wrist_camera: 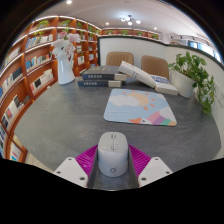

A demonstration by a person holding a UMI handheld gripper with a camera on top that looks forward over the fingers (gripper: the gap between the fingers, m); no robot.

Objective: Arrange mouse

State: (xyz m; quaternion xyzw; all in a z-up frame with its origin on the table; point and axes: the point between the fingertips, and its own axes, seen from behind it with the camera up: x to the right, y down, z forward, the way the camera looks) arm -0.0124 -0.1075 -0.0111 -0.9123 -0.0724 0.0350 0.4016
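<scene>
Mouse (113, 153), smooth rounded white, gripped between tool (113, 160) pads.

Mouse (113, 154): white/light grey, smooth rounded oval body, seen from above w/ long axis pointing away from camera. Faint seam line across its upper part; small dark mark near the rear end. Upright, top shell facing up, not tilted. Sits between the two fingers of the gripper (113, 160), pink pads (88, 155) close at both sides; contact w/ pads can't be told for sure. Front end points toward the mat (140, 106), a pale mouse pad w/ light blue and peach print lying flat on the grey table (60, 120), just ahead of the mouse, apart from it.
</scene>
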